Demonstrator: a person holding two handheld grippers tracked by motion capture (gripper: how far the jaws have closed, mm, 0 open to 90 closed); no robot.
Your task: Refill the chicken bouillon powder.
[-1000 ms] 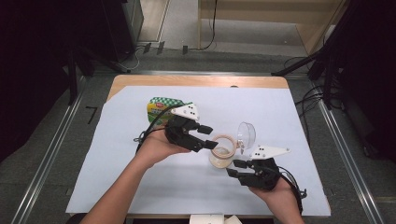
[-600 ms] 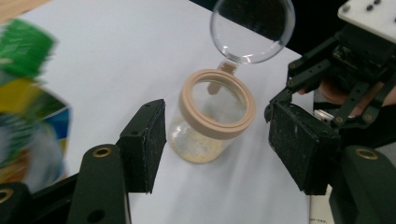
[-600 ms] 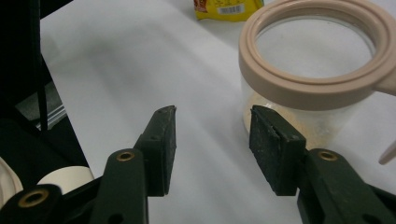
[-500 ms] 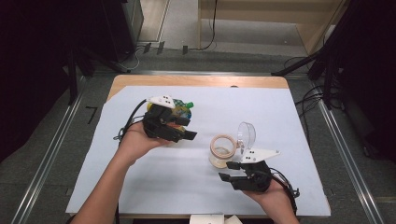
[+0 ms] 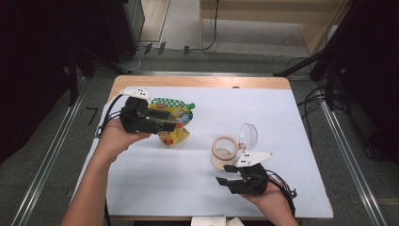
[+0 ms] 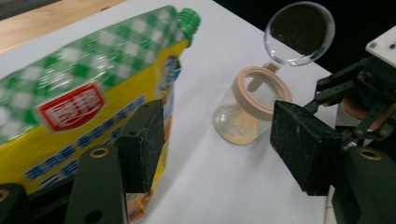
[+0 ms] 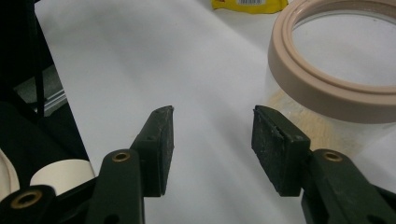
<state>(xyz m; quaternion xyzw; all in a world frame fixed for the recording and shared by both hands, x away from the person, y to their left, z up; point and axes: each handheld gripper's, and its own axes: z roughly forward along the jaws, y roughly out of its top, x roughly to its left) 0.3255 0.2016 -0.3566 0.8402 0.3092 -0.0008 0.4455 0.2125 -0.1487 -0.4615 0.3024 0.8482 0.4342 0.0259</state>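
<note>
A yellow pouch with a green checked top and green cap (image 5: pixel 175 107) lies left of centre on the white sheet. My left gripper (image 5: pixel 168 121) hovers over its near side, open; in the left gripper view its jaws (image 6: pixel 219 140) frame bare sheet, and the pouch (image 6: pixel 70 93) sits beside the left jaw. A clear jar with a beige rim (image 5: pixel 224 150) and hinged clear lid (image 5: pixel 248 136) stands right of centre with powder at its bottom. My right gripper (image 5: pixel 225 174) sits just in front of it; its jaws (image 7: pixel 212 121) have just been opening, nothing between them, with the jar (image 7: pixel 336 74) beside the right jaw.
The white sheet (image 5: pixel 282 108) covers a wooden table (image 5: pixel 202 81) with dark floor, rails and cables around it. A pale object (image 5: pixel 207 220) lies at the front edge. Bare sheet stretches between the pouch and the jar.
My left gripper has moved left, away from the jar, to the pouch. My right gripper has stayed in front of the jar, its jaws now wider apart.
</note>
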